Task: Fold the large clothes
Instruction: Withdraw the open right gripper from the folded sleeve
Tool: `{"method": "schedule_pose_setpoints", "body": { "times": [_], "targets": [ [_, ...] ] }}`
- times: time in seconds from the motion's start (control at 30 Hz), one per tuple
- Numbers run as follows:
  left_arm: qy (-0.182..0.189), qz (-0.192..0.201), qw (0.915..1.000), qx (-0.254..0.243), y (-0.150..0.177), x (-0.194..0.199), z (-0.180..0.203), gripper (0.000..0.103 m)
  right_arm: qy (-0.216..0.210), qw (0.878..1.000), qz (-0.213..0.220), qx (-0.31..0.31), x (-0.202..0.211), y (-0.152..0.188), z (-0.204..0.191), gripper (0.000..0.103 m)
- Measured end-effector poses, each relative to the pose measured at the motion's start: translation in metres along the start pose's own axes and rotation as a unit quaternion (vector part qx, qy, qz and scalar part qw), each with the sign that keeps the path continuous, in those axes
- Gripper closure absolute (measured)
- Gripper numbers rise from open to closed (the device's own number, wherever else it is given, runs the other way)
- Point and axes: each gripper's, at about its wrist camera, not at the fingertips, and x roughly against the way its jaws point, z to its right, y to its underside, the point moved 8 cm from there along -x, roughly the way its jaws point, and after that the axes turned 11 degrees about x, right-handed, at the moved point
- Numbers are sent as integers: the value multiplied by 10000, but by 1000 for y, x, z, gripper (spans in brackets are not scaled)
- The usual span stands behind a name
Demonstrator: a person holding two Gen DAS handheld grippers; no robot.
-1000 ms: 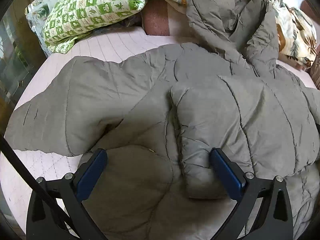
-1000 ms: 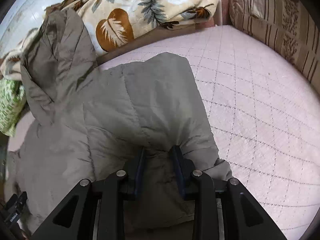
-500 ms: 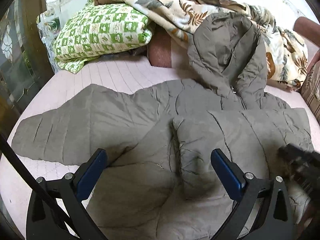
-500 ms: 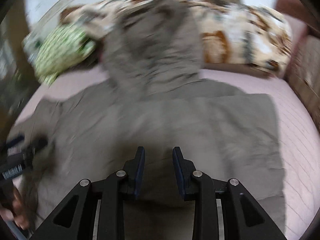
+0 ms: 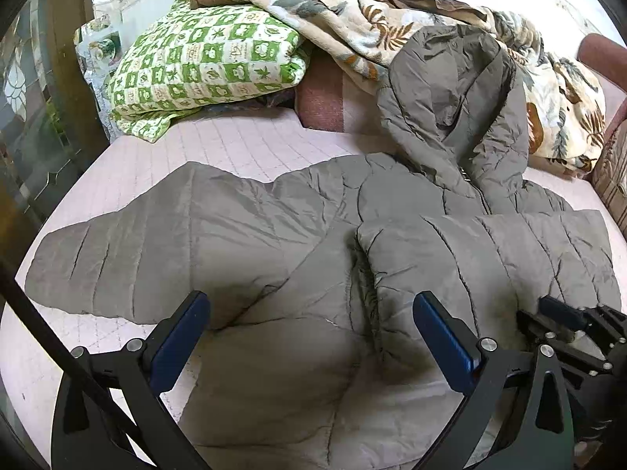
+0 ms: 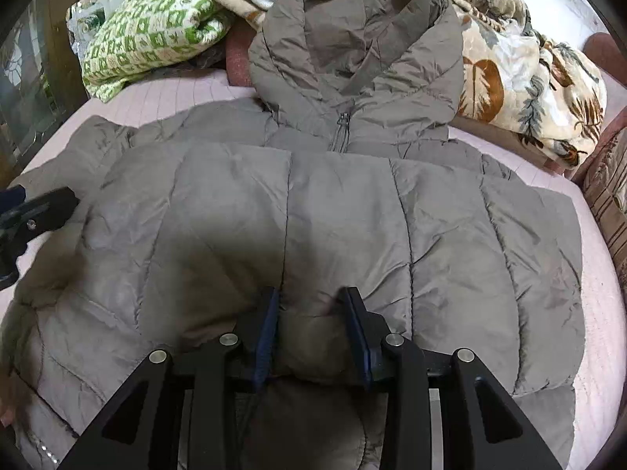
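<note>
A grey hooded puffer jacket lies front-up on the pink quilted bed, its hood resting against the bedding at the back. One sleeve stretches out flat to the left. The other side is folded over the chest. My left gripper hovers wide open over the jacket's lower body, holding nothing. My right gripper has a puffy fold of the folded-over part between its blue pads; its jaws are opening and the fabric still fills the gap. It shows at the lower right of the left wrist view.
A green checked pillow and a leaf-patterned blanket are heaped along the head of the bed. A striped cushion borders the right side. A dark glazed door stands at the left. Bare bed shows left of the sleeve.
My right gripper swung across with the jacket's side, laying it over the chest, and now faces the hood; its jaws stand a little wider. It entered the left view. The left gripper rose slightly.
</note>
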Motion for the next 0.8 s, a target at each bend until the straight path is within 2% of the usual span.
{"method": "schedule_pose_setpoints", "body": {
  "times": [0.2,0.27,0.37,0.47,0.5,0.63,0.8],
  "targets": [
    [-14,50,10000,67,-3,3,-6,0,-58,9969,776,134,38,-25,-15,66],
    [-21,58,10000,68,-3,4,-8,0,-156,9960,841,260,41,-30,-27,64],
    [-36,59,9999,88,-3,5,-14,0,-175,9962,715,459,29,-29,-43,60],
    [-68,61,9999,147,-5,6,-24,0,-165,9985,103,513,-4,-14,-49,57],
    [-66,58,9998,176,-6,7,-28,0,-225,9989,37,413,-10,-11,-47,56],
    [-53,42,9993,360,-11,8,-45,0,-283,9992,101,279,-2,-16,-43,56],
    [-90,86,9981,604,-20,11,-69,0,-310,9983,433,225,21,-25,-45,55]
  ]
}}
